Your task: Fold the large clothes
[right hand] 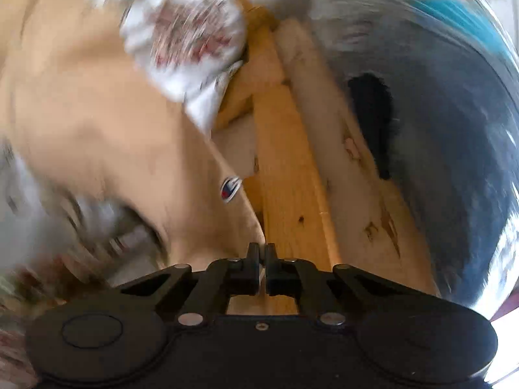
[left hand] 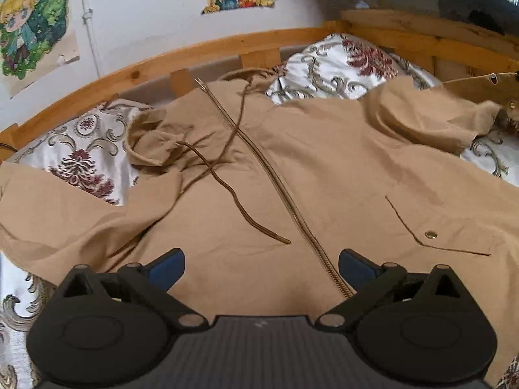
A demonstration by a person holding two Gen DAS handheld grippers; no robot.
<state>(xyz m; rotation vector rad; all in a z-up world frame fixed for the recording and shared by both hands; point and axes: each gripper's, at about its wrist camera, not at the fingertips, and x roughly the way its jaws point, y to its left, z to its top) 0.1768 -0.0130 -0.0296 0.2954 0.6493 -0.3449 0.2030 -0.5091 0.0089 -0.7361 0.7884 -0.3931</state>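
Observation:
A large tan jacket [left hand: 324, 168] lies spread on the bed, front up, with a gold zipper [left hand: 259, 162] running down its middle and brown drawstrings [left hand: 223, 181] loose across the chest. My left gripper [left hand: 261, 267] is open above the jacket's lower front, its blue pads either side of the zipper end. In the blurred right wrist view the same jacket [right hand: 97, 113] stretches away to the left. My right gripper [right hand: 262, 254] is shut on the jacket's edge, close to a small sewn logo [right hand: 229, 189], above the wooden bed rail [right hand: 288, 201].
The bed has a white floral cover [left hand: 340, 61] and a wooden frame [left hand: 162, 64] against a white wall with posters [left hand: 29, 19]. A pocket flap with a brass snap [left hand: 430, 234] sits right of the zipper. A dark blue mass [right hand: 438, 129] lies beyond the rail.

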